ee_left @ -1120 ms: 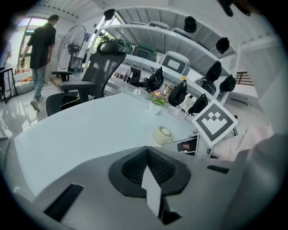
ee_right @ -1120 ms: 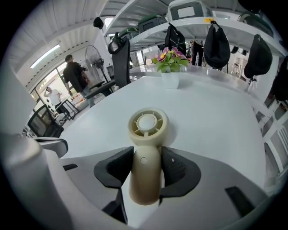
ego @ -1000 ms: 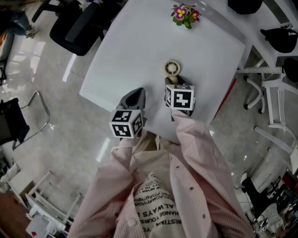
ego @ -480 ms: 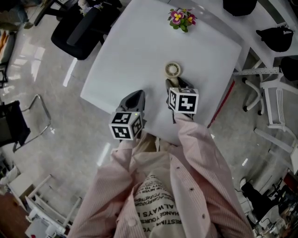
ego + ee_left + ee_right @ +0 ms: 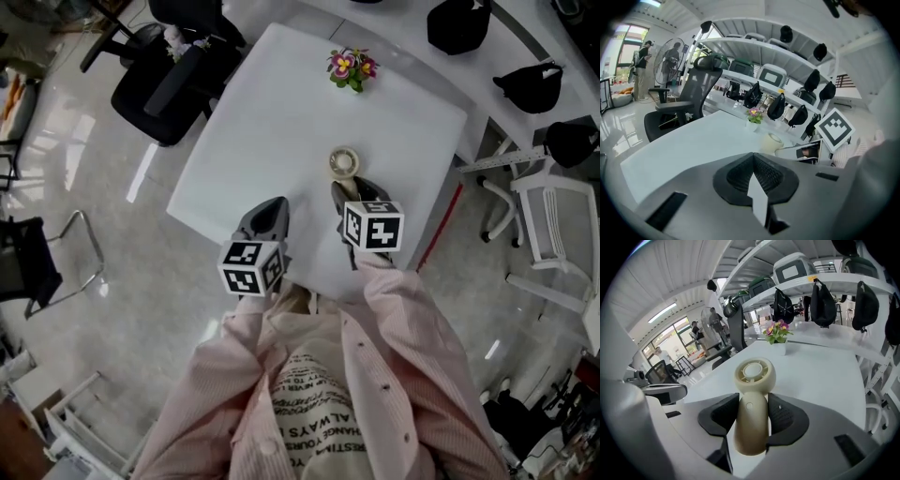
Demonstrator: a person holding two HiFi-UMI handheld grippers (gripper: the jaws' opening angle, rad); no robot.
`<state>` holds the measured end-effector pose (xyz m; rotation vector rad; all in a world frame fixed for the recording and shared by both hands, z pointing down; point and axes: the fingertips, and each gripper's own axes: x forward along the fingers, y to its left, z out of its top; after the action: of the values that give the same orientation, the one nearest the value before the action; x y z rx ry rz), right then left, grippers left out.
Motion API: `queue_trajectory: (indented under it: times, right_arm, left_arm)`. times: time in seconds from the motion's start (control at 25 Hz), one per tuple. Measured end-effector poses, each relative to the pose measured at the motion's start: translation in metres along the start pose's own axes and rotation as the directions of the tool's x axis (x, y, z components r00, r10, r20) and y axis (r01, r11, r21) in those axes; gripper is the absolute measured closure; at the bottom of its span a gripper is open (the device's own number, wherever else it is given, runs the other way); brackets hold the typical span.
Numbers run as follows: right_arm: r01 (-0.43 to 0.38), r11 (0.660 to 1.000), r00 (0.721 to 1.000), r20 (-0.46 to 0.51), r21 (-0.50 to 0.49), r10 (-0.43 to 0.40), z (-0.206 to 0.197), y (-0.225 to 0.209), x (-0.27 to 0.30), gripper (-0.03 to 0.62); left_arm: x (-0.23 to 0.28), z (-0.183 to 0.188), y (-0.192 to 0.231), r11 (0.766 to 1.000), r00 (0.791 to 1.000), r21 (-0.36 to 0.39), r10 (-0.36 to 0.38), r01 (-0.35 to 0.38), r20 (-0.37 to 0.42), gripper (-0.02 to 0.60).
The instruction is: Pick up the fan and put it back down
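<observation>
Grips the fan (image 5: pixel 754 376) by its handle in the right claw (image 5: pixel 751 420), pads pressed on either side, round head poking out past the tips. Looks lifted just clear of the tabletop (image 5: pixel 825 371), so counts as picked up; left to do: setting it back down. Holds the left claw (image 5: pixel 754 176) closed and empty alongside. Ahead of the tips, only a flower pot (image 5: pixel 777 336), well apart; nothing blocking the bare patch beneath.

In the head view, the handle of the fan (image 5: pixel 344 161) is hidden under the right gripper (image 5: pixel 352 187); only its round head shows. In the right gripper view, the handle's lower end is covered by the gripper's body. The people (image 5: pixel 661 354) far behind are too small to describe.
</observation>
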<state>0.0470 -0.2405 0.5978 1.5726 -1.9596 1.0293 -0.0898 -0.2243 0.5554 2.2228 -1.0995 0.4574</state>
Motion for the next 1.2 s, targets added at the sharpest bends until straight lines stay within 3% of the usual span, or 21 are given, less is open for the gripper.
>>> queue_trajectory:
  times: [0.4, 1.2]
  right_arm:
    - [-0.096, 0.995, 0.991, 0.094, 0.003, 0.096, 0.025, 0.015, -0.058, 0.410]
    - [-0.160, 0.986, 0.937, 0.305, -0.049, 0.167, 0.074, 0.026, -0.153, 0.410]
  left_arm:
    - [-0.027, 0.032, -0.025, 0.996, 0.997, 0.071, -0.050, 0.045, 0.066, 0.580]
    - [-0.074, 0.086, -0.056, 0.981, 0.978, 0.184, -0.093, 0.058, 0.187, 0.580]
